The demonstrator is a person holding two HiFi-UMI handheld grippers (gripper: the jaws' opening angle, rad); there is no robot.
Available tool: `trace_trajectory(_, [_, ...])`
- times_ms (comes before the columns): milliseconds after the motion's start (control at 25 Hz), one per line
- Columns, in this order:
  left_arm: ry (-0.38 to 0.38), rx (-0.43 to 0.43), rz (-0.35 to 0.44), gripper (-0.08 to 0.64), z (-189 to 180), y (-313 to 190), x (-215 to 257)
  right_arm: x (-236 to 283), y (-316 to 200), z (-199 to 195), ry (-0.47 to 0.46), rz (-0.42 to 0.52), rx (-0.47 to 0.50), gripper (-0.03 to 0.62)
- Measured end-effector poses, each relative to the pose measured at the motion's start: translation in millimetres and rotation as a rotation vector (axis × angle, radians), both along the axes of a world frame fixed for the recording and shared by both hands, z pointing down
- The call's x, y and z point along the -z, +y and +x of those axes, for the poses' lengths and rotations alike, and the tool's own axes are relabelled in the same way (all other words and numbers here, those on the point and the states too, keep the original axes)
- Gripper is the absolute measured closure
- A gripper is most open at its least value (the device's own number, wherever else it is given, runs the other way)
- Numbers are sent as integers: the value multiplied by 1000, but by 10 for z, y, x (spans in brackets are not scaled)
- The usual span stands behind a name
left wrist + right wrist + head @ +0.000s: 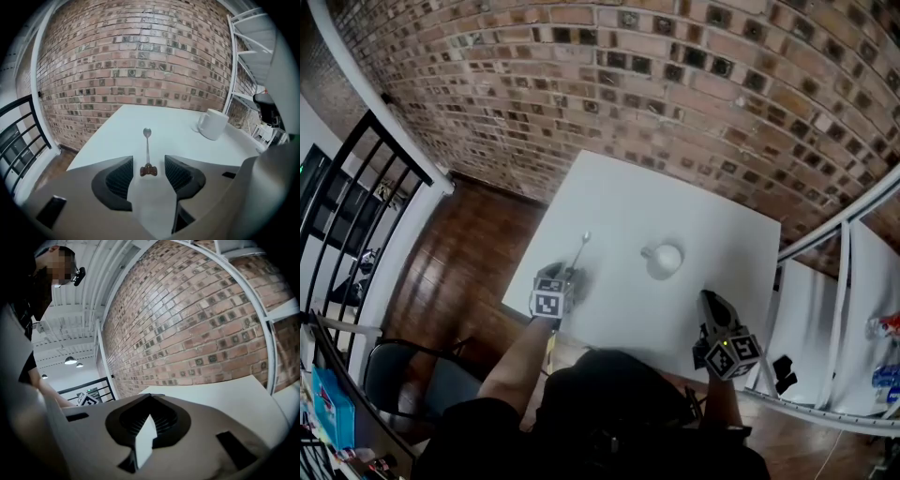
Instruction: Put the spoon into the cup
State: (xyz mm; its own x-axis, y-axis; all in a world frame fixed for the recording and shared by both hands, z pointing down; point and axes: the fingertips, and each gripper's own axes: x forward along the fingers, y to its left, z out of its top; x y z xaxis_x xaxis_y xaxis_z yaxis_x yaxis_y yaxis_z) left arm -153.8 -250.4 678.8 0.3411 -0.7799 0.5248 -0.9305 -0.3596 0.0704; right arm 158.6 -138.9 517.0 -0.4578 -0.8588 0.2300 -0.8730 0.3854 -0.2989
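Note:
A metal spoon with a brown handle end lies on the white table, its bowl pointing away from me. A white cup stands to its right, apart from it. My left gripper is at the spoon's near end. In the left gripper view its jaws stand wide open, the brown handle end of the spoon lies between them untouched, and the cup is far right. My right gripper hovers near the table's front right edge, its jaws shut with nothing held.
A brick wall runs behind the table. White shelving stands to the right, a black railing and wooden floor to the left, a dark chair near my left arm.

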Motion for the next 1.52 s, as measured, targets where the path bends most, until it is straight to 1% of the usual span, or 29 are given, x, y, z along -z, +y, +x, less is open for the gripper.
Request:
trace_trajectory(160, [-15, -25, -16, 345, 62, -65, -73, -52, -14, 108, -1, -10, -20, 588])
trace_trajectory(360, [-35, -26, -58, 345, 113, -62, -190, -68, -33, 157, 6, -18, -29, 588])
trace_trajectory(560, [-55, -4, -39, 345, 79, -72, -221, -64, -63, 169, 4, -9, -36, 588])
trace_trajectory(600, [-65, 6, -39, 359, 65, -78, -222, -69, -67, 175, 3, -7, -38, 588])
trace_trajectory(640, [-75, 16, -40, 412, 46, -80, -224, -66, -72, 173, 2, -6, -40, 588])
trace_trajectory(680, [-82, 23, -43, 430, 29, -76, -229, -60, -79, 162, 0, -7, -39, 588])
trace_trajectory(760, [-83, 22, -57, 430, 22, -60, -232, -52, -95, 135, 0, -8, -35, 588])
trace_trajectory(920, [-63, 21, -84, 431, -6, -22, -222, -31, -131, 87, 3, 9, -19, 588])
trace_trajectory(1000, [-52, 24, -56, 431, -34, -24, -144, 2, -143, 50, 0, 11, -13, 588])
trace_trajectory(1120, [-35, 10, 15, 431, -33, -35, 109, 23, -157, 17, -6, 15, -9, 588])
trace_trajectory(1240, [-33, -10, 89, 431, -61, -35, 391, 40, -161, -29, -7, 26, -2, 588])
trace_trajectory(1360, [-26, -37, 168, 431, -78, -21, 721, 76, -147, -75, -7, 37, 4, 588])
trace_trajectory(1520, [4, -84, 282, 431, -29, 6, 1227, 155, -129, -88, -5, 57, 4, 588])
